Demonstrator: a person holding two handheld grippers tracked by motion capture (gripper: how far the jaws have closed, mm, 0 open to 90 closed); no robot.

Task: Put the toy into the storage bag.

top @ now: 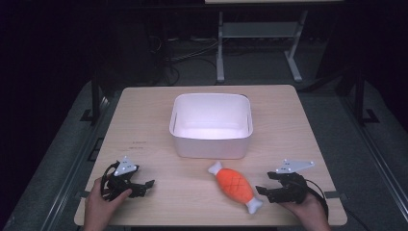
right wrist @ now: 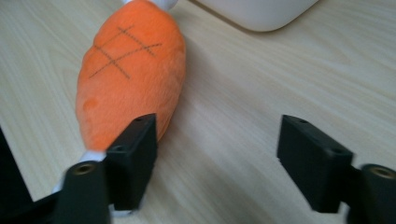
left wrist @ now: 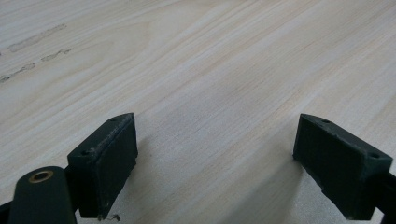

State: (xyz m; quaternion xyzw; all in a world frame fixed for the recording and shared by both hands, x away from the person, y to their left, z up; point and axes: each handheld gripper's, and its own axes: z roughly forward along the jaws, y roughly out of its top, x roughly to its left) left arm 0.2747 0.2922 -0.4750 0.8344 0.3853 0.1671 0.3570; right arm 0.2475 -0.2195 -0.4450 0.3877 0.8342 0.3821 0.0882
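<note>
Right tool [top: 262, 188] sits at the near right of the tabletop [top: 144, 115], jaws standing wide apart and holding nothing. Its tips point left at the plush drumstick [top: 235, 185] and rest just beside that toy's near white end. In the right gripper view the jaws' pads are clear of the fabric: one jaw stands in front of the orange body's lower edge, the other over bare wood, well off to the side.

Plush drumstick: orange body with stitched cross-hatch lines, white bone knobs at both ends. It lies flat on the tabletop, near centre-right, angled from far-left to near-right. Its far end lies close to the front wall of the white tub [top: 211, 144] but apart from it.

White tub: rectangular, open top, standing at the middle of the tabletop, beyond the toy.

Left tool [top: 146, 186] rests at the near left, well apart from the toy, held in the person's left hand [top: 98, 207]. Jaws are spread wide with bare wood grain between them; nothing gripped.
</note>
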